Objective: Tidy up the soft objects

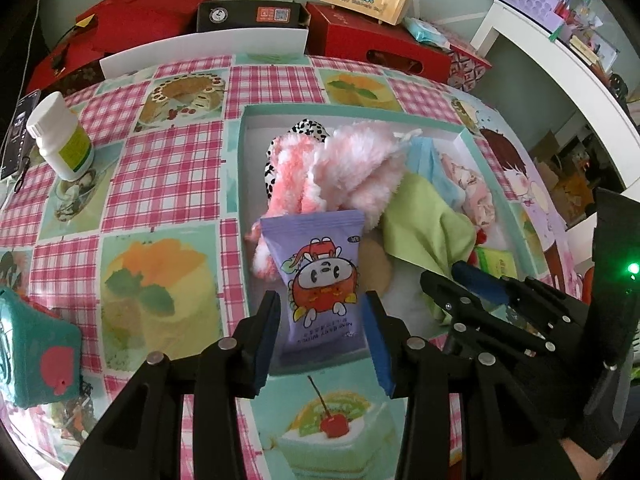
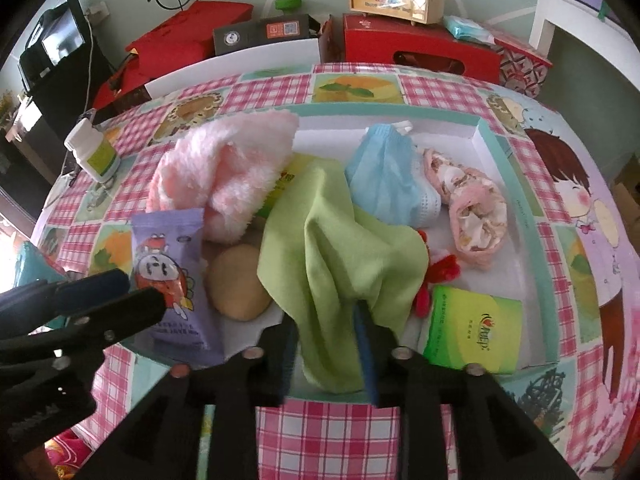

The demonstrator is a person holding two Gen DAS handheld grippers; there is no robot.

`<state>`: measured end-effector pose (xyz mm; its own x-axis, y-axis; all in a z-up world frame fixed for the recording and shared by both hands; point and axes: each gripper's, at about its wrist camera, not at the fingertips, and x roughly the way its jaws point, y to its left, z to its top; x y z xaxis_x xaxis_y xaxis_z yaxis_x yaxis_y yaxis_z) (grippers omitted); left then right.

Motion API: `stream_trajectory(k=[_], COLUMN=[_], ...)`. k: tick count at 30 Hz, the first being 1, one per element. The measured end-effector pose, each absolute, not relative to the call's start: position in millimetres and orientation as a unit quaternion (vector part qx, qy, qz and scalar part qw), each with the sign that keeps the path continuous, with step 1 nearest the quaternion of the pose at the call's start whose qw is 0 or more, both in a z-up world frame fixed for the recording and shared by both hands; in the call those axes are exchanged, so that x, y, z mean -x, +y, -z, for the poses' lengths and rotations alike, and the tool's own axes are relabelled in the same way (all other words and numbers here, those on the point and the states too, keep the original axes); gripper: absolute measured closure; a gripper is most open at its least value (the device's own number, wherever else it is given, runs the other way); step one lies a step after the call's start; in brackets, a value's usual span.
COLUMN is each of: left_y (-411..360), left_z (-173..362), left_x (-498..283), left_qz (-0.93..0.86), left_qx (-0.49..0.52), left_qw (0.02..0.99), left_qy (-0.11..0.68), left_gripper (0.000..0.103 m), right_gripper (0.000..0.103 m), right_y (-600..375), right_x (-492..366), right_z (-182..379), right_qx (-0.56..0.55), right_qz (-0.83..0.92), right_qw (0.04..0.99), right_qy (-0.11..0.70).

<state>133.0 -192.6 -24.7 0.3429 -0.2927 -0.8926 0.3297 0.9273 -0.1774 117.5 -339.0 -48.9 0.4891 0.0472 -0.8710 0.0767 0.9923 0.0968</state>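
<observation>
Purple snack packet upright between left tool pads, gripped, long axis pointing away over tray near edge. One packet, two fluffy pink pieces.

Green cloth draped between right tool pads, jaws parted, not pinching; rest of cloth in tray. One blue mask, one tissue pack, one white bottle on worktop.

Beige round thing half under cloth
</observation>
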Motion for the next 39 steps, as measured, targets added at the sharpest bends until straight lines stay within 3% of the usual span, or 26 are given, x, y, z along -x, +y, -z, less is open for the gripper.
stream_trajectory(k=[3, 5, 6, 7, 8, 9, 18, 19, 20, 22, 39], left_y=[-187.0, -181.2, -177.7, -174.3, -169.9, -166.0, -145.9, -145.5, -145.6, -147.0, -144.9], left_z=[17.7, 13.5, 11.7, 10.9, 10.3, 10.1, 26.6, 28.4, 30.2, 32.9, 31.5], left_x=[-130.0, -129.5, -130.1, -130.7, -132.1, -133.6, -144.7, -145.0, -145.2, -144.7, -141.5], left_qz=[0.189, 0.185, 0.181, 0.174, 0.165, 0.155, 0.100, 0.095, 0.090, 0.077, 0.085], left_qx=[-0.013, -0.007, -0.004, 0.000, 0.004, 0.006, -0.013, -0.021, -0.031, -0.055, -0.059], left_qw=[0.822, 0.825, 0.827, 0.829, 0.831, 0.833, 0.834, 0.835, 0.837, 0.844, 0.849], left_qy=[0.537, 0.533, 0.532, 0.531, 0.531, 0.531, 0.543, 0.541, 0.539, 0.527, 0.519], left_gripper=[0.060, 0.059, 0.059, 0.054, 0.045, 0.043, 0.033, 0.025, 0.008, 0.002, 0.002], right_gripper=[0.067, 0.060, 0.052, 0.043, 0.041, 0.040, 0.020, 0.017, 0.014, 0.000, 0.000], right_y=[-339.2, -338.8, -338.5, -338.4, -338.1, -337.8, -340.2, -340.9, -341.7, -343.6, -346.8], right_x=[-115.7, -115.1, -114.7, -114.1, -114.5, -114.4, -116.7, -117.1, -117.0, -117.3, -114.4], right_z=[42.8, 38.9, 37.0, 34.6, 33.5, 32.5, 32.2, 32.9, 33.4, 34.5, 36.5], right_qx=[-0.059, -0.058, -0.057, -0.056, -0.055, -0.055, -0.061, -0.062, -0.063, -0.063, -0.062], right_qz=[0.012, 0.013, 0.015, 0.018, 0.019, 0.021, 0.029, 0.032, 0.034, 0.045, 0.060], right_qw=[0.863, 0.865, 0.866, 0.867, 0.867, 0.867, 0.865, 0.865, 0.865, 0.864, 0.859], right_qy=[0.501, 0.499, 0.497, 0.495, 0.494, 0.494, 0.497, 0.498, 0.497, 0.497, 0.505])
